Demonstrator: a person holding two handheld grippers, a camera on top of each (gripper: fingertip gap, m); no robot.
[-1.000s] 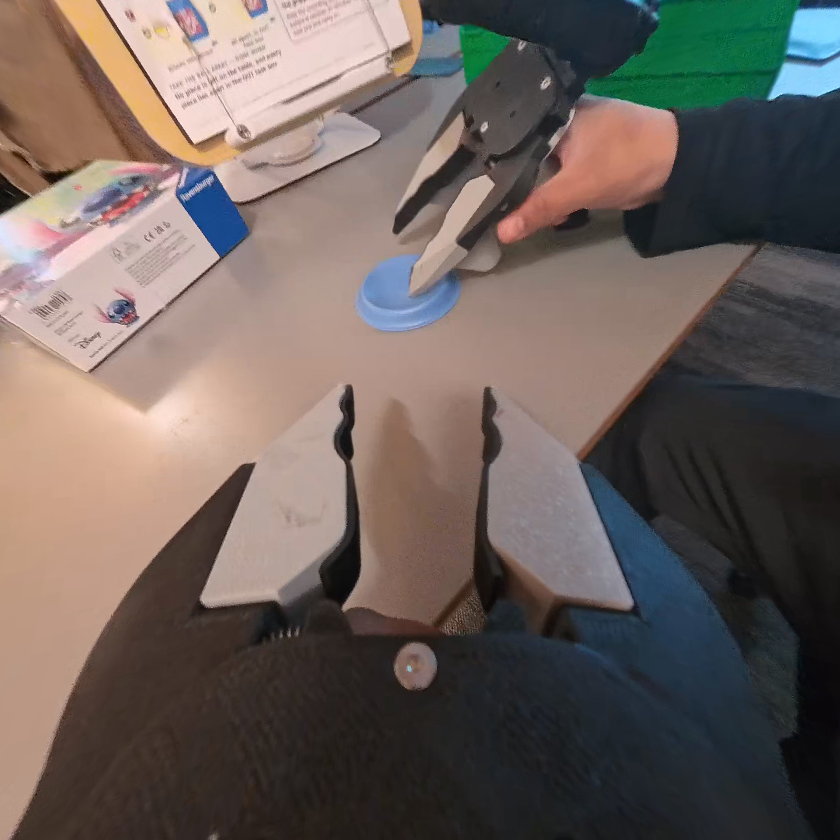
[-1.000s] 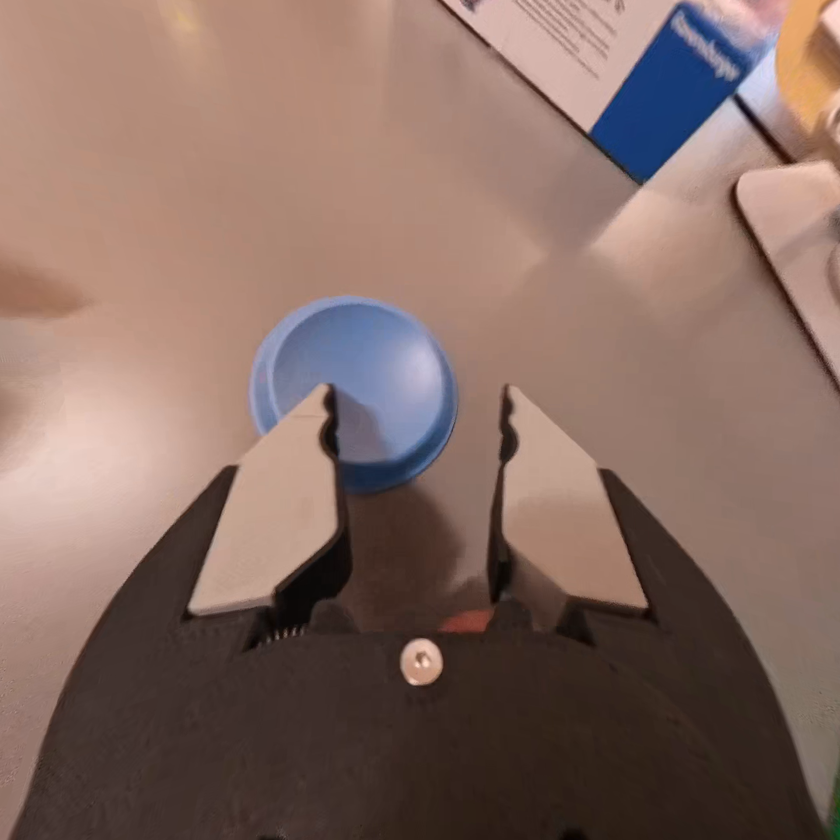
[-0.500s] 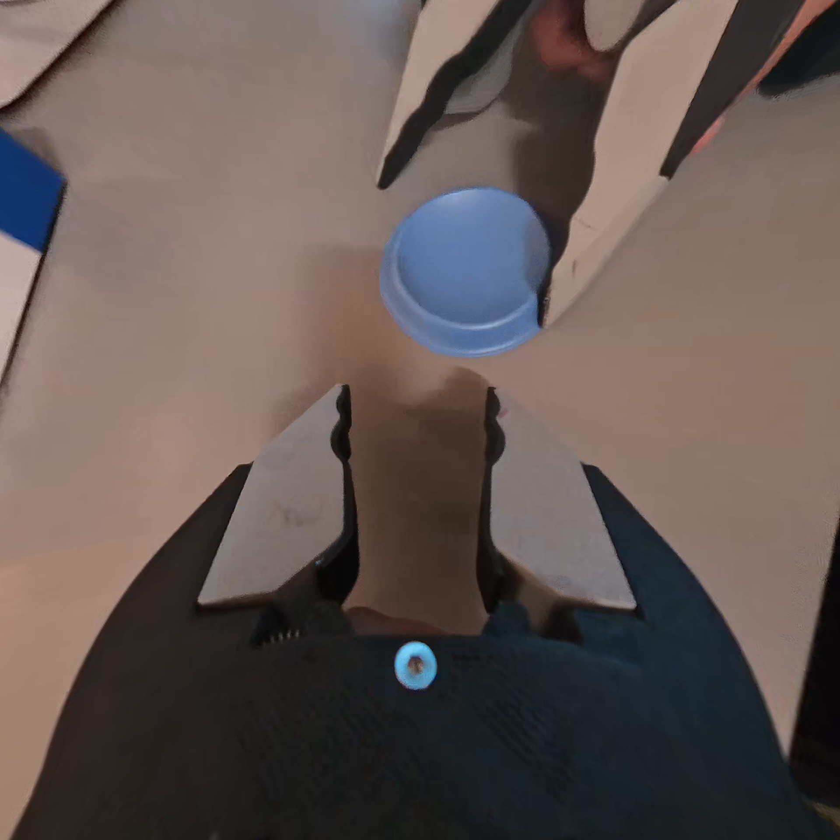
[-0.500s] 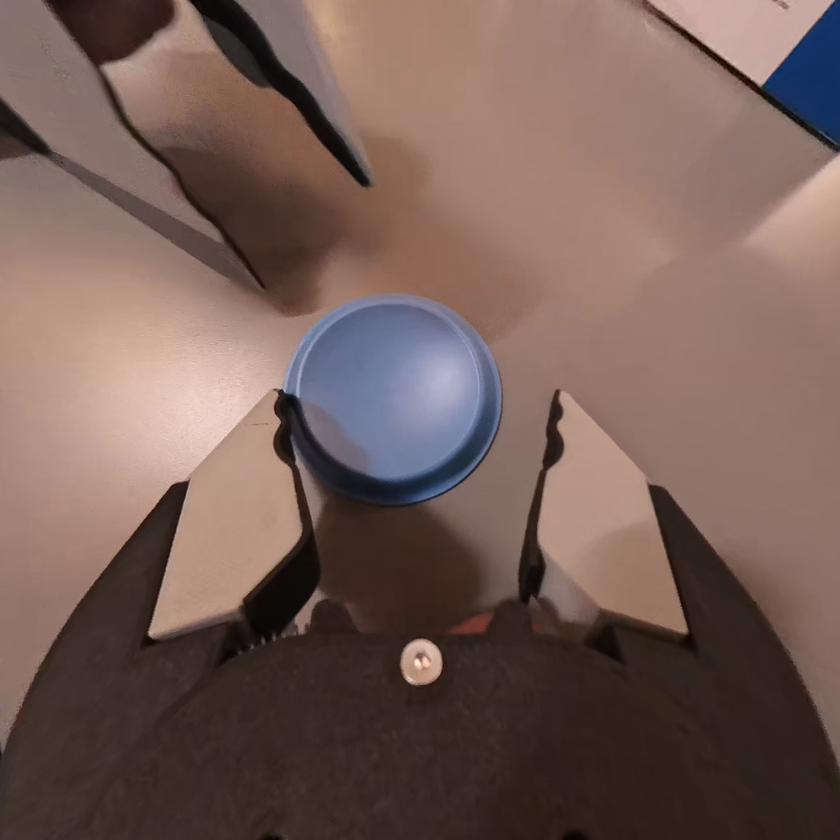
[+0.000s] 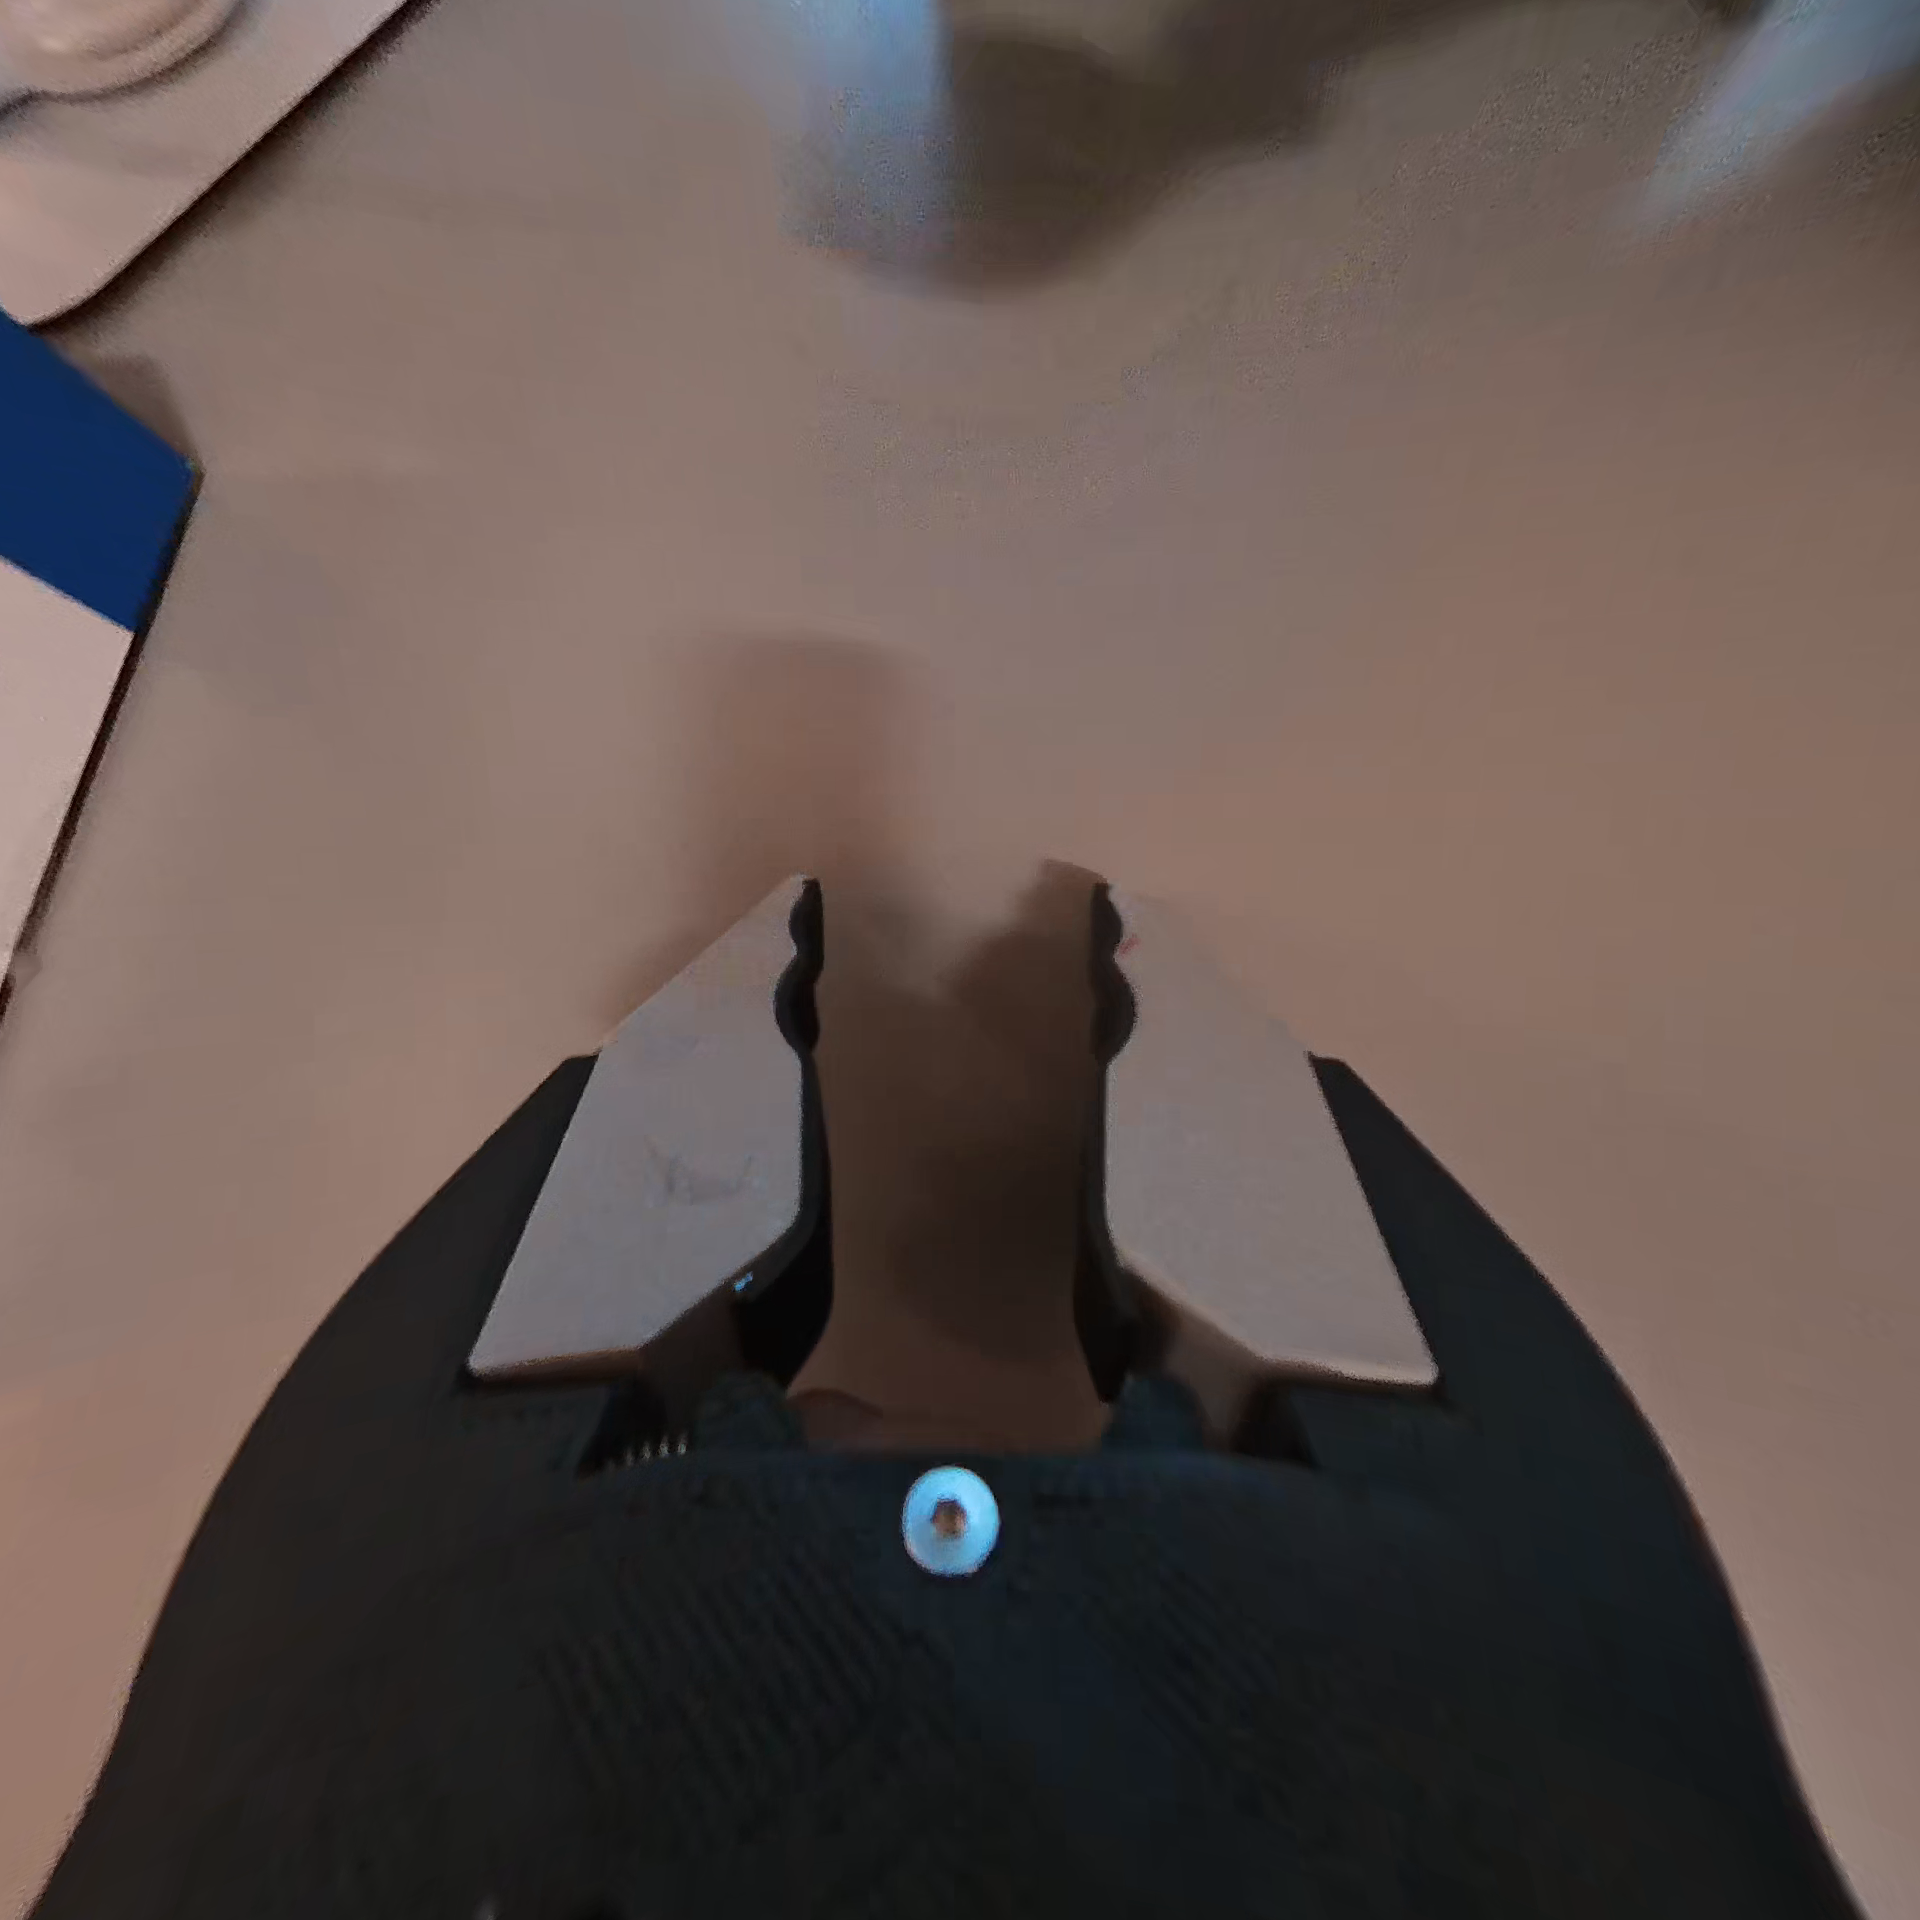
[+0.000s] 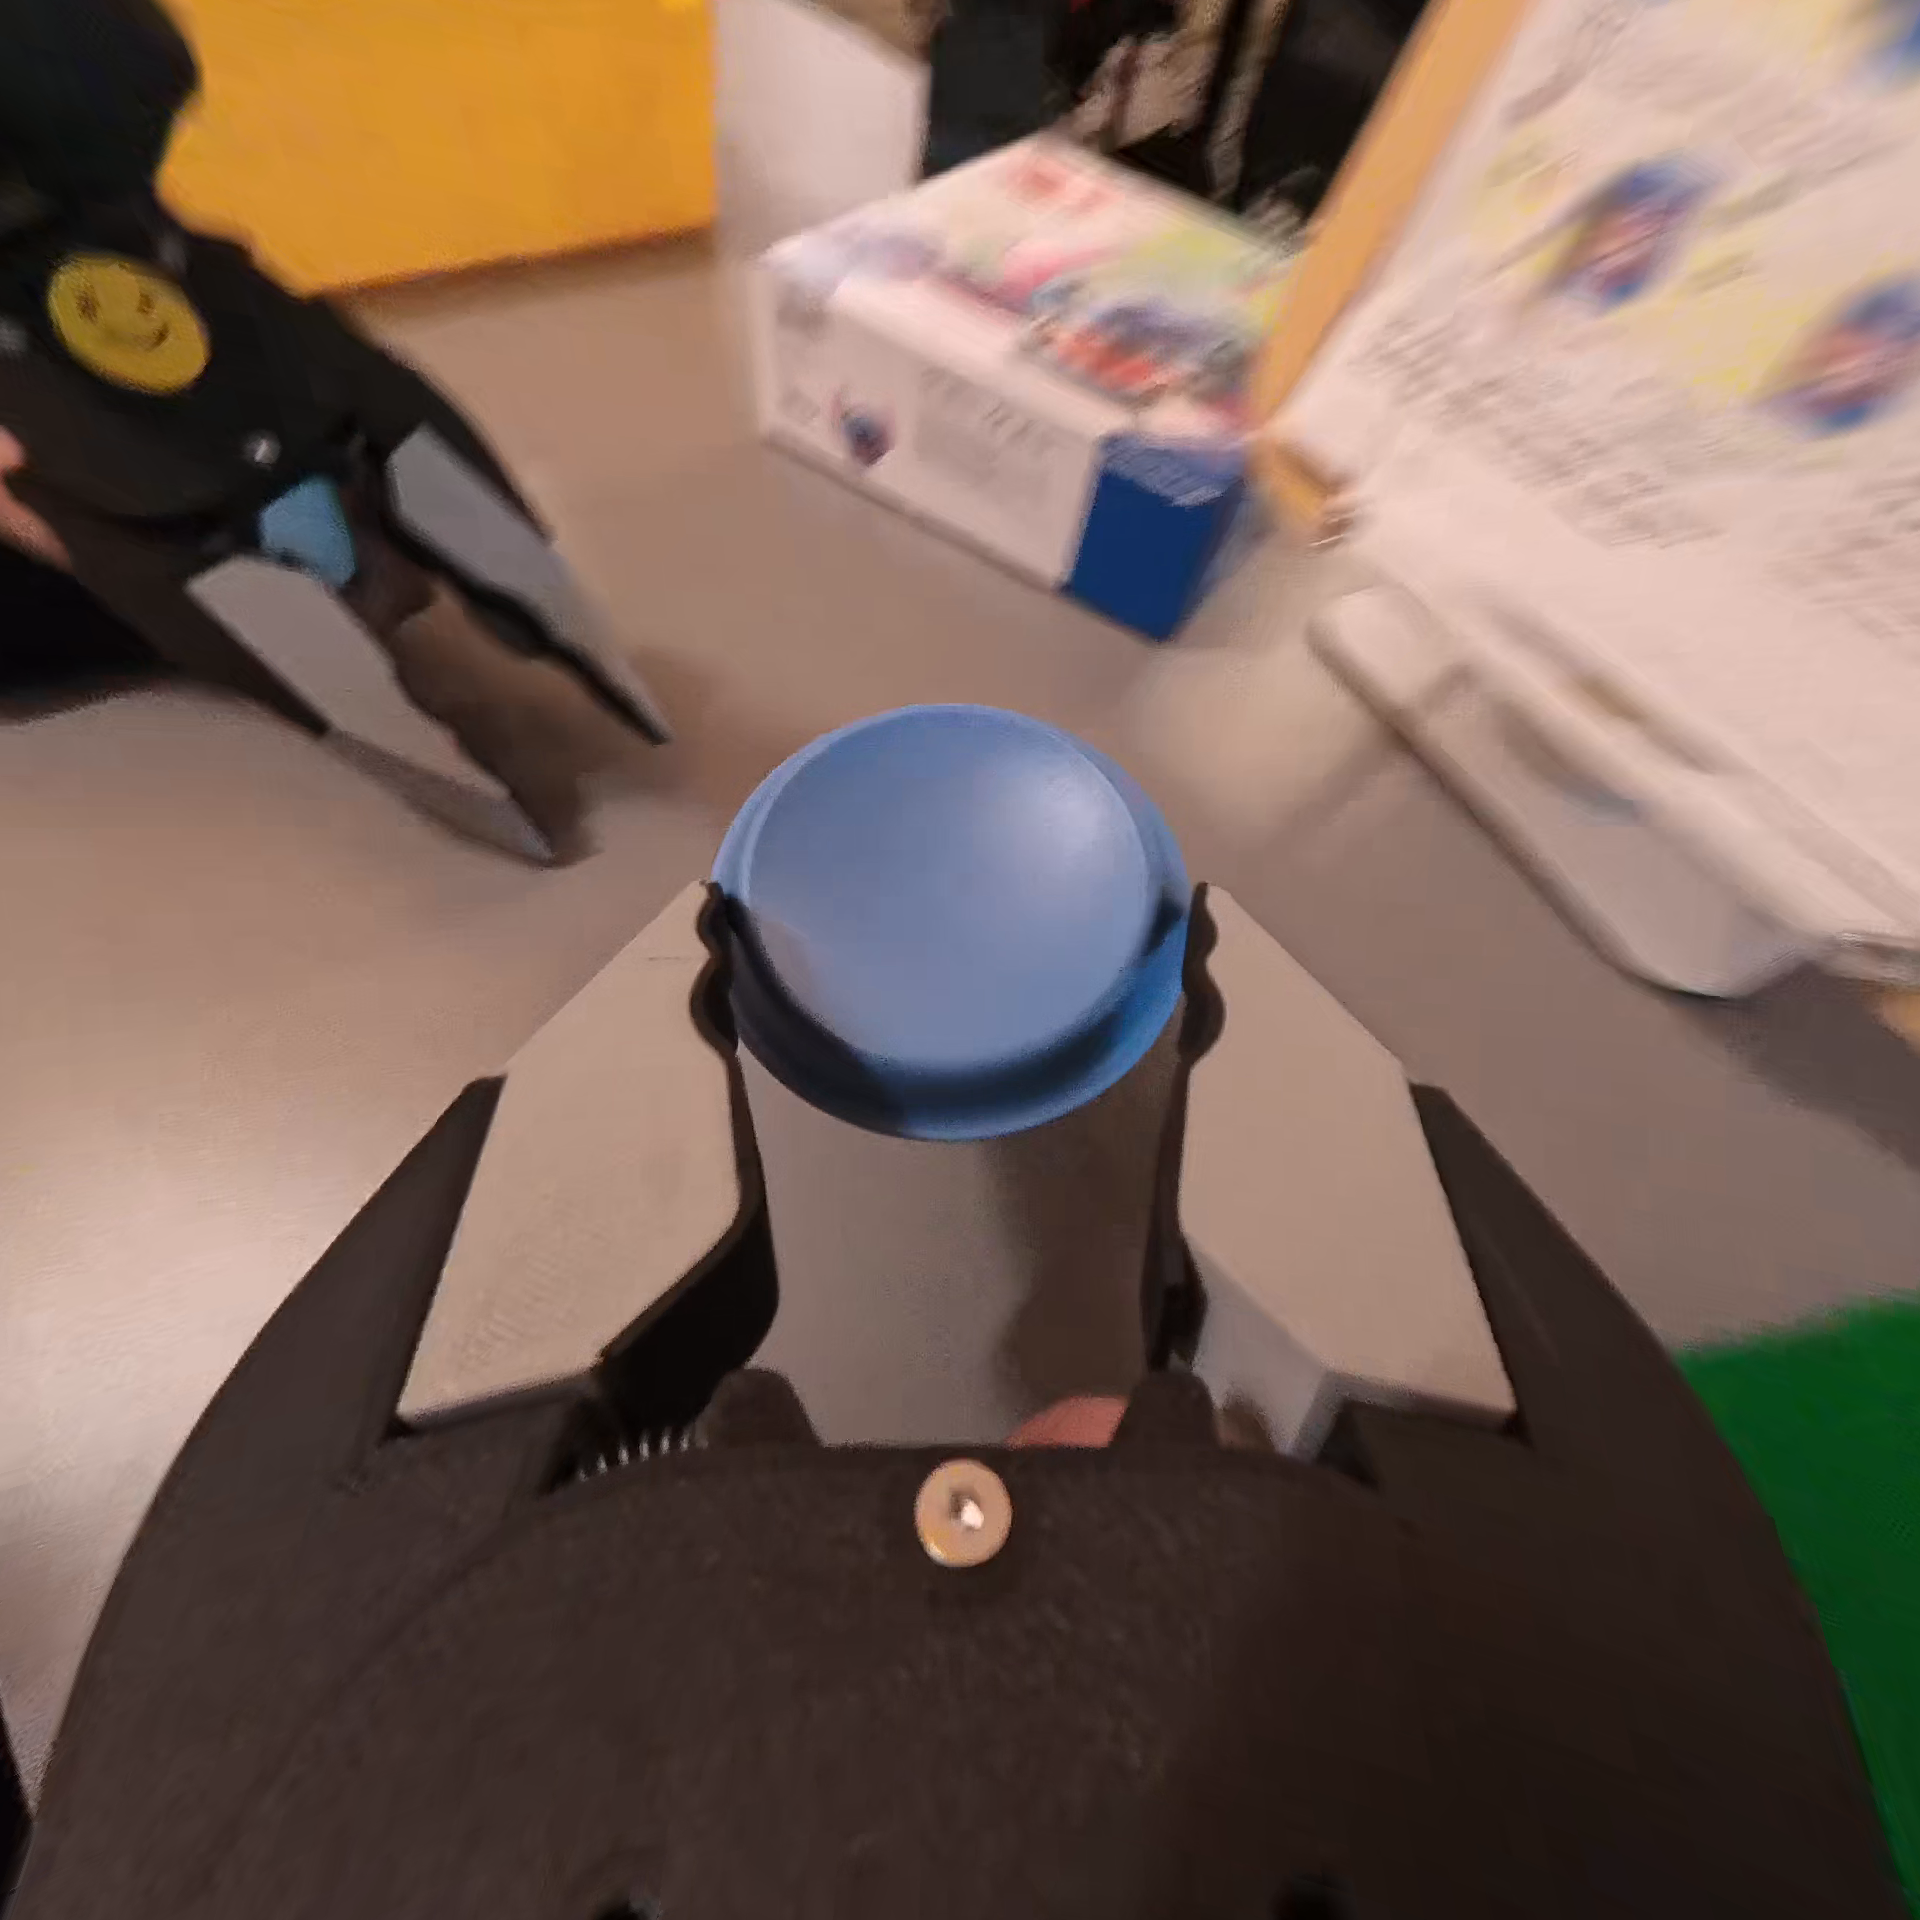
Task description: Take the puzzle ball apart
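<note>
Right wrist view gives me the clearest read: my right hand-held gripper (image 6: 951, 914) is pinching one round blue lid (image 6: 951, 925), a fingertip pressed against each side of its rim, and the lid sits raised off the pale surface (image 6: 208, 1039). I count one lid only. Off to the left in that view I see my left hand-held gripper (image 6: 577, 784), its two grey fingers spread apart with bare surface between them, tips pointing down close to the surface. Behind the lid lies one printed cardboard box (image 6: 1018, 416) with a blue end, and to the right stands one board (image 6: 1621, 343) with printed sheets on a pale base. One yellow block (image 6: 447, 135) sits at the far edge, and a green patch (image 6: 1818, 1455) shows at lower right. In the left wrist view, the left hand-held gripper (image 5: 956, 904) has its fingers parted over bare surface (image 5: 1455, 623), holding nothing; the blue box corner (image 5: 73, 468) shows at left.
</note>
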